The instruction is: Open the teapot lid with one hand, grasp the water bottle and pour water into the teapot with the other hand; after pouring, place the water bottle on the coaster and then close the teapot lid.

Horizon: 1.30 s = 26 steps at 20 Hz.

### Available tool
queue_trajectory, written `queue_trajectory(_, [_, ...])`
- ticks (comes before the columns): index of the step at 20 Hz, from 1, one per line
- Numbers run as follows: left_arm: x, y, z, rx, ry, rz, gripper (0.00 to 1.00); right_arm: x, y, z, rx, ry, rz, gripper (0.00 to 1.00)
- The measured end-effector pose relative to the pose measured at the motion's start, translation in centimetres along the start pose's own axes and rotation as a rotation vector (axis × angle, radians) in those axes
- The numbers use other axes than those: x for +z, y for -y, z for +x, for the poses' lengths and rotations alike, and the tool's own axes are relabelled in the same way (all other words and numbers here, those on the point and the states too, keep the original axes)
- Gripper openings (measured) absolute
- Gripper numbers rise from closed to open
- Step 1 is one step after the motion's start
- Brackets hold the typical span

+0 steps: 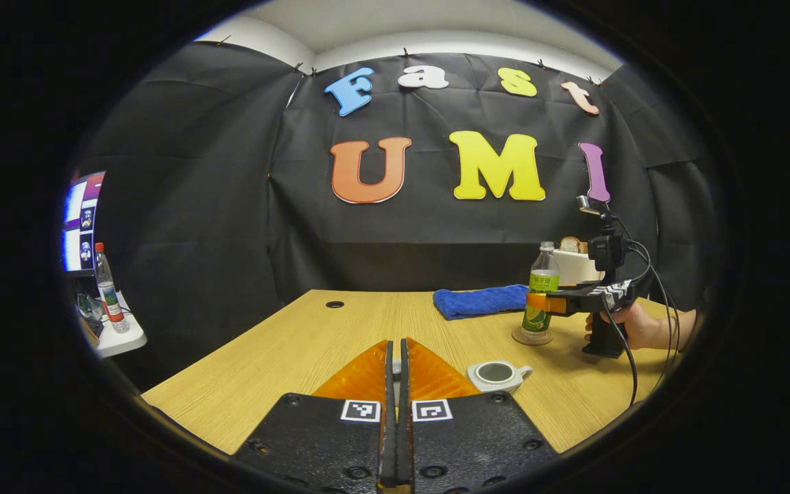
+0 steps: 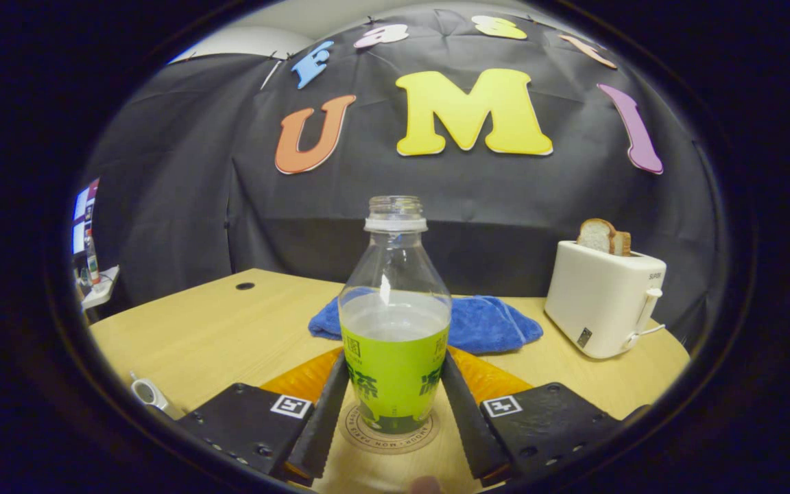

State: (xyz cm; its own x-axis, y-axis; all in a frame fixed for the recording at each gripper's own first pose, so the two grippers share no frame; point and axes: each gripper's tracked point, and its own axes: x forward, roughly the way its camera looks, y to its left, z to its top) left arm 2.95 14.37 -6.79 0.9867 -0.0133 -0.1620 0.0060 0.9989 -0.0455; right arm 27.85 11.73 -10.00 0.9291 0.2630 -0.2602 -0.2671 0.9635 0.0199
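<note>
In the left gripper view, the left gripper (image 1: 396, 384) occupies the bottom centre with its jaws drawn nearly together; something small and pale sits between the fingers at the tip, probably the teapot lid, though it is too hidden to confirm. Just right of it, at lower centre-right, the teapot (image 1: 496, 374) stands on the table (image 1: 285, 350) with its mouth uncovered. Risk: if the lid is indeed pinched on so little surface, it may slip or drop before the closing step. In the right gripper view, the right gripper (image 2: 395, 391) brackets the water bottle (image 2: 395, 329) at bottom centre; the jaws stand at bottle width, touching or nearly touching the label on both sides, and firm contact cannot be confirmed. The bottle stands upright on the coaster (image 2: 387, 427), uncapped, with liquid reaching roughly its middle and a green label wrapped around the lower body. Risk: the bottle is open, so any sideways drag during release may tip it and spill across the table; a withdrawal that snags the label may pull it off the coaster. Farther back, at centre, a blue towel (image 2: 484, 322) lies folded, and at right a toaster (image 2: 604, 298) stands clear of the work area. The pouring step appears complete; closing the lid remains.
</note>
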Motion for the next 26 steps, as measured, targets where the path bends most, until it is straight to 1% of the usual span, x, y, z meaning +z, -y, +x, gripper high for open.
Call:
queue_trajectory(1, [0.1,0.1,0.1,0.001,0.001,-0.001,0.03,-0.2,0.0,-0.2,0.001,-0.005,0.004,0.8])
queue_trajectory(2, [0.0,0.4,0.1,-0.005,0.001,-0.005,0.03,0.0,-0.1,-0.5,0.006,-0.006,0.011,0.87])
queue_trajectory(3, [0.0,1.0,0.3,-0.015,0.001,-0.01,0.03,0.3,-0.1,-0.9,0.01,0.004,0.018,0.98])
queue_trajectory(4, [-0.1,1.7,0.4,-0.027,0.0,-0.015,0.03,0.7,-0.1,-1.9,0.012,0.019,0.024,0.99])
queue_trajectory(6, [-0.4,3.4,0.8,-0.054,-0.002,-0.007,0.03,1.6,-0.1,-4.4,0.019,0.05,0.031,0.98])
queue_trajectory(8, [-0.6,5.4,1.6,-0.085,-0.008,0.011,0.04,2.6,0.6,-7.6,0.005,0.099,0.014,0.98])
queue_trajectory(9, [-0.7,6.3,2.0,-0.1,-0.011,0.019,0.03,2.9,1.0,-9.3,-0.005,0.121,0.003,0.98])
queue_trajectory(10, [-0.8,7.2,2.5,-0.114,-0.01,0.026,0.03,2.8,1.1,-10.8,-0.003,0.131,-0.019,0.96])
queue_trajectory(11, [-0.8,8.1,3.0,-0.123,-0.012,0.029,0.03,2.6,1.4,-12.2,-0.007,0.142,-0.043,0.98])
queue_trajectory(15, [-1.6,10.4,4.7,-0.144,-0.019,0.041,0.03,1.9,2.8,-16.8,-0.063,0.179,-0.12,0.96])
queue_trajectory(19, [-2.6,10.9,6.2,-0.133,-0.032,0.027,0.03,0.6,4.2,-19.2,-0.135,0.205,-0.184,0.95])
queue_trajectory(20, [-3.0,11.0,6.4,-0.132,-0.04,0.027,0.03,0.1,4.3,-19.5,-0.142,0.204,-0.194,0.96])
queue_trajectory(23, [-3.6,10.9,6.8,-0.127,-0.055,0.035,0.03,-0.6,4.7,-20.2,-0.153,0.195,-0.196,0.95])
queue_trajectory(24, [-3.8,11.0,6.8,-0.127,-0.054,0.031,0.03,-0.7,4.8,-20.3,-0.154,0.196,-0.192,0.97])
queue_trajectory(26, [-4.1,10.9,7.0,-0.124,-0.062,0.026,0.03,-0.8,4.9,-20.3,-0.157,0.196,-0.19,0.93])
